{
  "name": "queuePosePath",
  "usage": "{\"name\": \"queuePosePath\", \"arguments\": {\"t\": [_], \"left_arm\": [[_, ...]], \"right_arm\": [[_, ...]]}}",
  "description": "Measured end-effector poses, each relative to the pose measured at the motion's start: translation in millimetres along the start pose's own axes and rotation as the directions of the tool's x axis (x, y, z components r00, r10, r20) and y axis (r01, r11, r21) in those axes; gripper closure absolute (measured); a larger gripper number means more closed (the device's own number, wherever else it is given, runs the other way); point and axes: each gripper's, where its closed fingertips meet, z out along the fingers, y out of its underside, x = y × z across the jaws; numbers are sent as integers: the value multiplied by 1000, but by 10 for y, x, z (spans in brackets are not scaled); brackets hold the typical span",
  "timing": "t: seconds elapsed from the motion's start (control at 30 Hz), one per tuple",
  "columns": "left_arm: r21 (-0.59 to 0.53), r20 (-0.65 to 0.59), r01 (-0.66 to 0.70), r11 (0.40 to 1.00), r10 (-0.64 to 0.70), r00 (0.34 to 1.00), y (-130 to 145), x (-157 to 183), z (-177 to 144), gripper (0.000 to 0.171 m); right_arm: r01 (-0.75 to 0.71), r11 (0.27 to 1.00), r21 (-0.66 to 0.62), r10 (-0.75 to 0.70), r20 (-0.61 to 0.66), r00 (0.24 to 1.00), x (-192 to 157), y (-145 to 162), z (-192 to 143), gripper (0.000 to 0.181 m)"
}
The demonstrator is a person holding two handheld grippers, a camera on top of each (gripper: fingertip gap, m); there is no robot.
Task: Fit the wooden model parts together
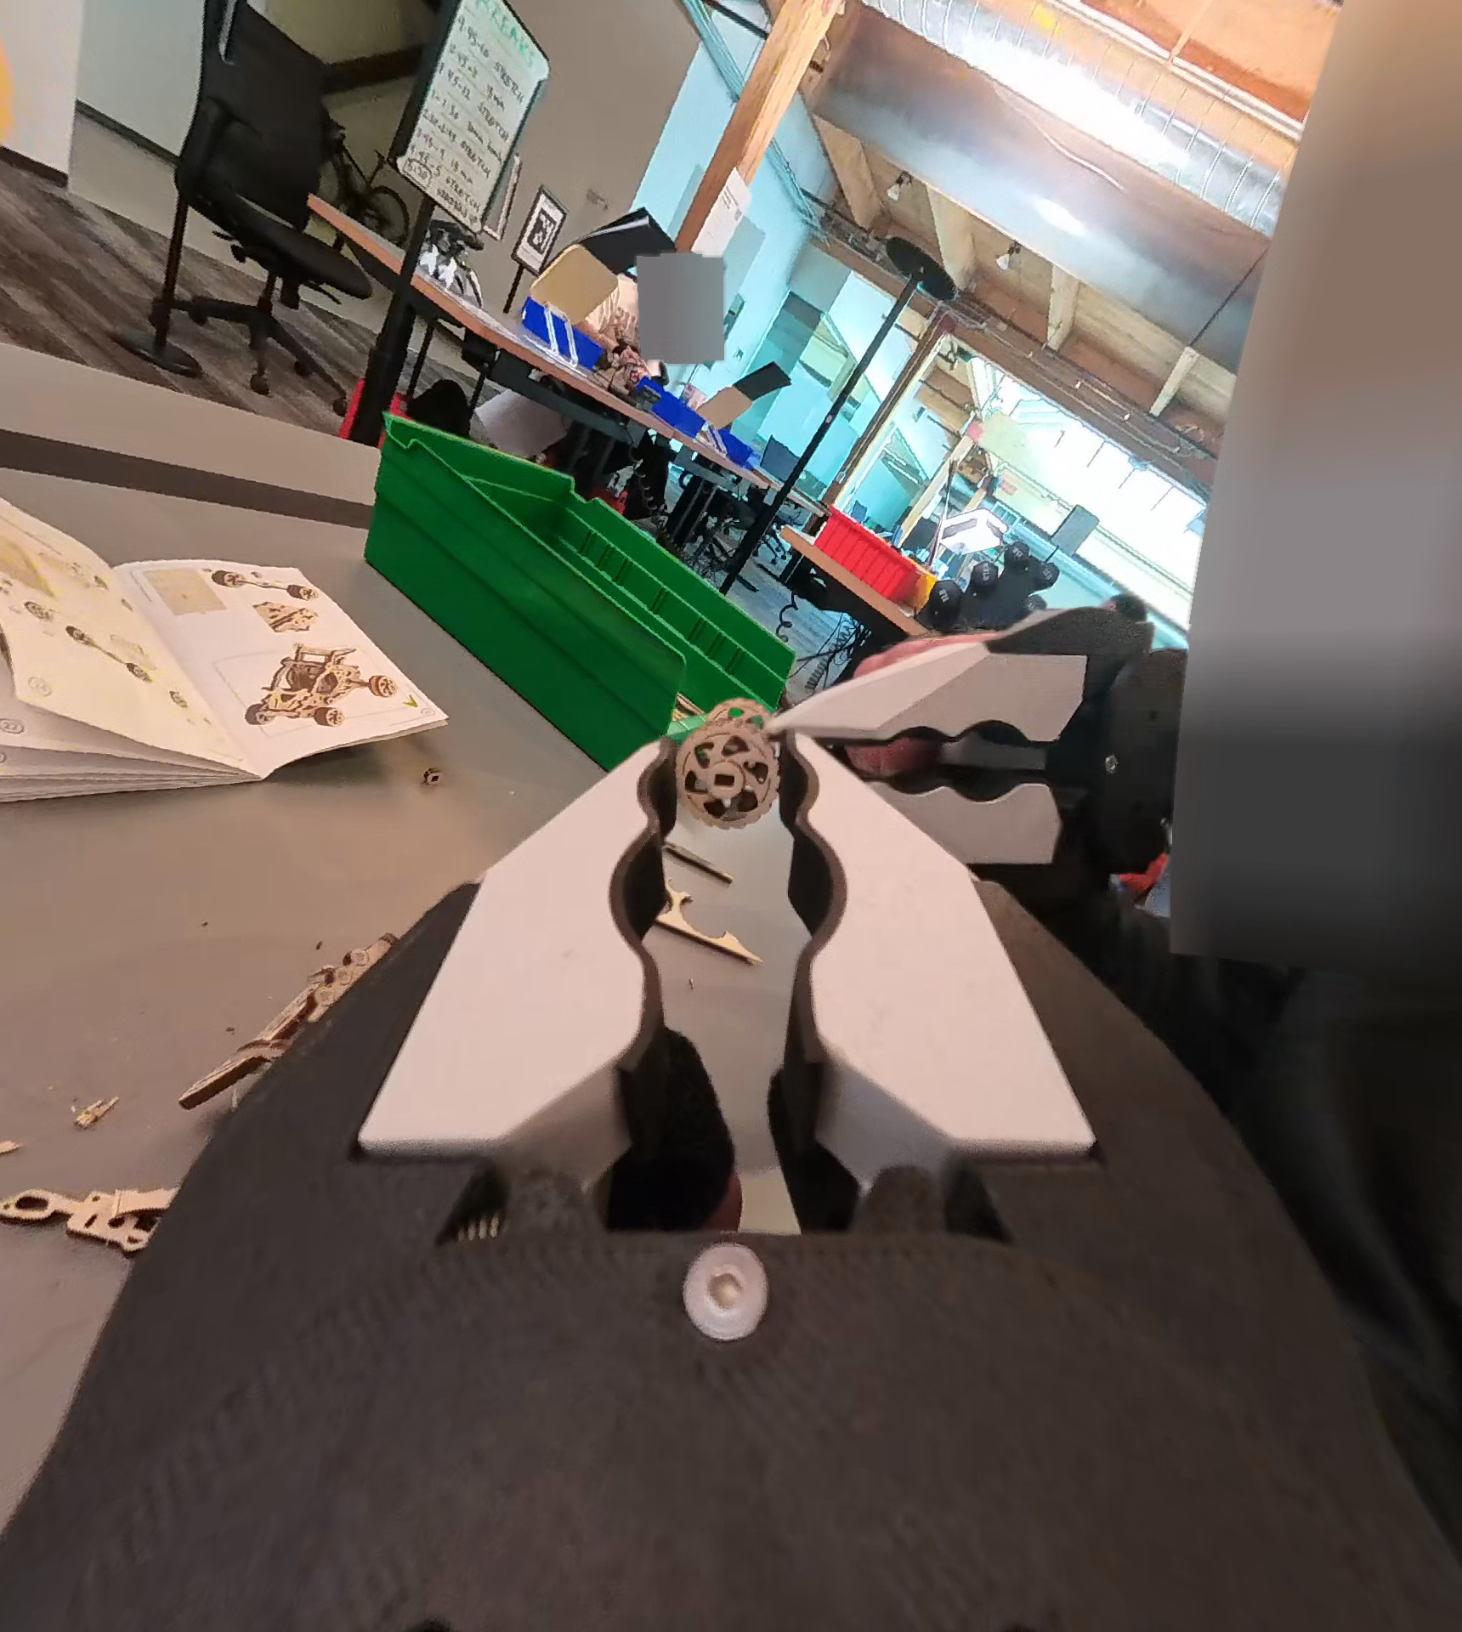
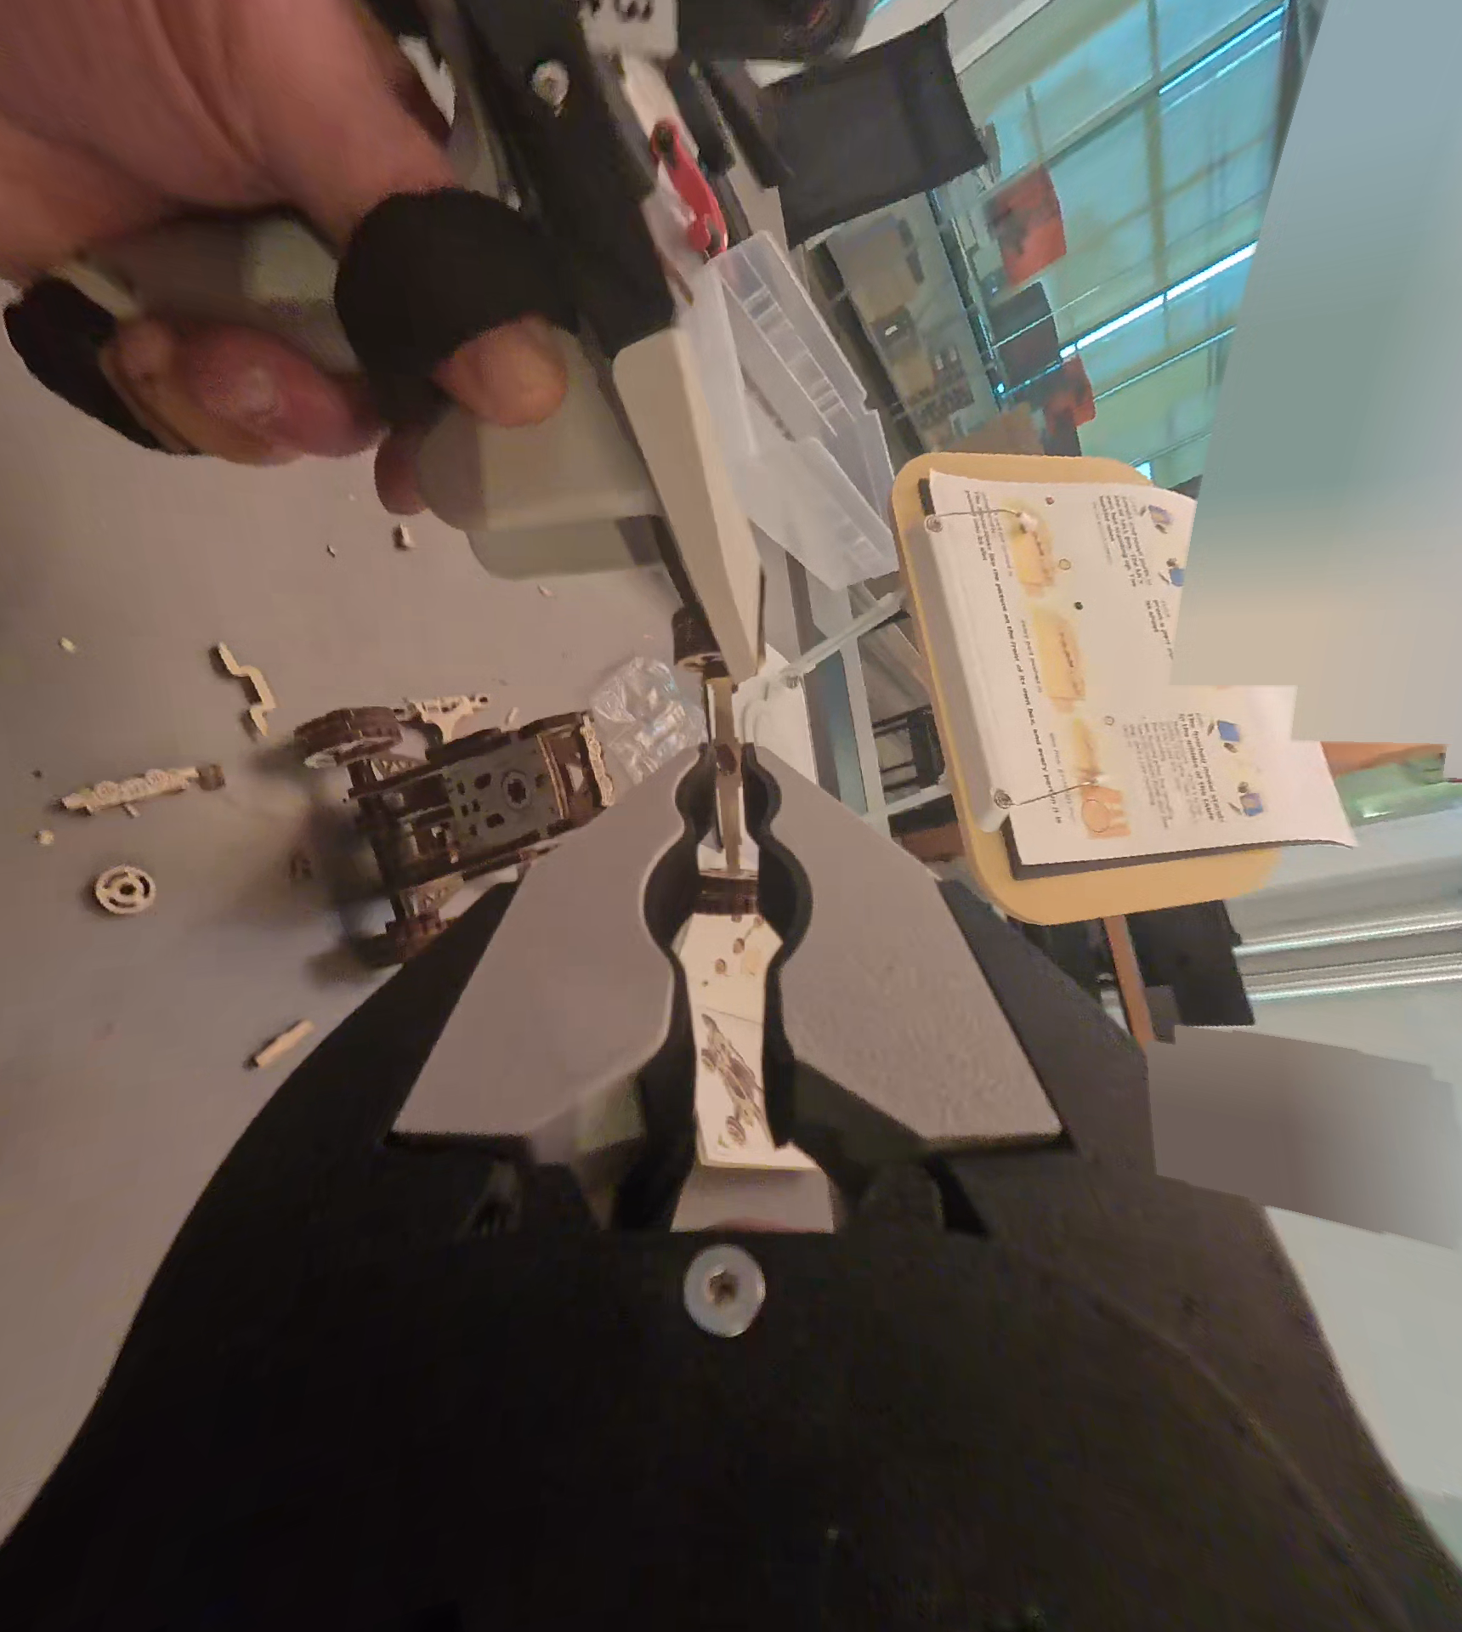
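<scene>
1. Left claw [image 1: 727, 768]: fingers narrowly parted, tips pinching a small wooden wheel [image 1: 726, 775] by its toothed rim. The wheel stands upright, its flat face with cut-outs and a square centre hole turned toward the camera.
2. Right claw [image 2: 726, 761]: fingers almost fully closed, gripping a thin wooden stick [image 2: 727, 799] at the tips. The stick runs forward, out past the tips toward the left claw; a small dark wheel [image 2: 726, 892] sits on its rear end, between the fingers.
3. In the left wrist view, the right claw [image 1: 785, 722] comes in from the right and its pointed tip meets the wheel's upper right edge. Whether the stick has entered the centre hole cannot be told.
4. In the right wrist view, a hand [image 2: 206, 221] wearing black finger sleeves holds the left claw's body, ahead and to the upper left.
5. Partly built wooden car [image 2: 462, 804]: lies on the grey surface [image 2: 136, 1104] just left of the right claw's tips.
6. Loose wooden pieces, including a small flat ring [image 2: 124, 887], are scattered on the surface farther left.
7. Open instruction booklet [image 1: 180, 653]: on the surface well left of the left claw. Green bin [image 1: 551, 583]: beyond the left claw's tips, slightly left.
8. Wooden offcuts [image 1: 286, 1033] lie beside the left claw's body, on its left.
</scene>
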Motion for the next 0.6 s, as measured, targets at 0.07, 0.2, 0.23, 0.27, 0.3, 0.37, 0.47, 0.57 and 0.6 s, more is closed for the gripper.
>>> {"name": "queuePosePath", "arguments": {"t": [0.07,0.2,0.23,0.27,0.3,0.37,0.47,0.57,0.6], "left_arm": [[-12,6,-10,1000,10,1000,6,22,20,152],[-24,17,-11,1000,11,1000,15,32,38,152],[-22,18,-18,1000,18,1000,11,42,45,152],[-18,18,-23,1000,24,1000,2,52,51,151],[-8,16,-25,1000,25,1000,-10,64,58,151],[1,18,-36,999,36,999,-15,83,78,151],[27,24,-38,999,38,999,-55,86,106,151],[32,22,-32,999,31,999,-69,81,133,151],[35,20,-32,999,32,999,-80,83,134,152]], "right_arm": [[47,999,-27,-47,-6,999,-5,29,21,178],[88,995,-47,-88,3,996,-4,45,11,180],[84,995,-50,-85,-3,996,11,47,4,180],[79,996,-51,-80,-16,997,34,47,0,181],[49,998,-50,-50,-28,998,64,45,-9,180],[-35,999,-36,33,-55,998,136,47,-25,180],[-128,991,-29,126,-86,988,189,61,-28,180],[-258,966,6,257,-88,962,220,80,-30,179],[-296,955,16,296,-92,951,227,79,-31,180]]}}
